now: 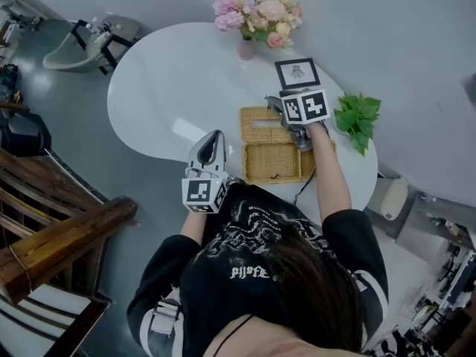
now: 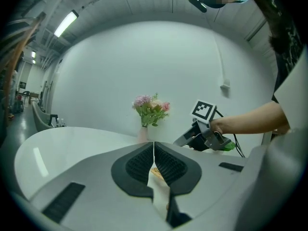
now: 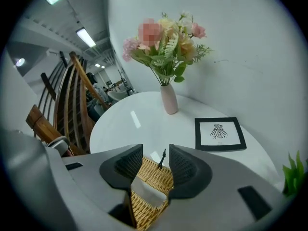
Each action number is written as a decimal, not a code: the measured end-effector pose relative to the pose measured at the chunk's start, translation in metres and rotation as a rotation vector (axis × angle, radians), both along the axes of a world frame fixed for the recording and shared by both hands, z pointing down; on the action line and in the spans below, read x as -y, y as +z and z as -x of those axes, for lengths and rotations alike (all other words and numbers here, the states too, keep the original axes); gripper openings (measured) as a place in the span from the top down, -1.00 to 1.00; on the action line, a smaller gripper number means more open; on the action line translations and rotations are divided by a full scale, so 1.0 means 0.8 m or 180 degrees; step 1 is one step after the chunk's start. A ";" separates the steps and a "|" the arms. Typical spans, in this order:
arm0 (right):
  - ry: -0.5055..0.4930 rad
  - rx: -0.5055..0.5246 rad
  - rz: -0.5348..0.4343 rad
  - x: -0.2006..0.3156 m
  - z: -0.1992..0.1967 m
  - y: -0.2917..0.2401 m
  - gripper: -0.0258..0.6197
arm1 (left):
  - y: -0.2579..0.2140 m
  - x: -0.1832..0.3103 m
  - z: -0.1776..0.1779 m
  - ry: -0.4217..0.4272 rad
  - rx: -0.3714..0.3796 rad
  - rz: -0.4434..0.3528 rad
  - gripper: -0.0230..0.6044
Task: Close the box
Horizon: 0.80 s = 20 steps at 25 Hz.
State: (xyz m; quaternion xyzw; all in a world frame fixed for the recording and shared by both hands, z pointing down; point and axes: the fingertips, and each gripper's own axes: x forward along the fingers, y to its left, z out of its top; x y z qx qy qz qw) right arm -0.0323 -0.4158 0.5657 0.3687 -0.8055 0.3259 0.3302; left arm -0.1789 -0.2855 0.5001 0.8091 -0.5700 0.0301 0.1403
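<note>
An open wicker box (image 1: 274, 163) lies on the white table (image 1: 171, 88). Its lid (image 1: 259, 125) is folded back flat on the far side. My right gripper (image 1: 274, 104) is over the lid's far edge, pointing down at it. In the right gripper view the right gripper (image 3: 156, 160) is open, with the wicker lid (image 3: 150, 179) and a small black loop (image 3: 163, 157) in the gap between the pads. My left gripper (image 1: 215, 137) hovers just left of the box; in the left gripper view it (image 2: 153, 150) is shut with nothing in it.
A vase of flowers (image 1: 260, 13) stands at the table's far side, with a black picture frame (image 1: 297, 73) and a green plant (image 1: 358, 117) to the right of the box. A wooden chair (image 1: 52, 222) stands at the left, off the table.
</note>
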 end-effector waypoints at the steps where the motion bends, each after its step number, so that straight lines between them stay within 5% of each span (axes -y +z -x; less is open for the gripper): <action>1: -0.0008 -0.0013 0.0062 0.002 0.001 0.005 0.32 | 0.001 -0.002 -0.003 0.0033 0.0006 0.0004 0.85; 20: -0.0124 -0.0260 0.0847 0.030 0.020 0.097 0.38 | 0.022 -0.021 -0.032 0.0194 -0.0019 0.0143 0.85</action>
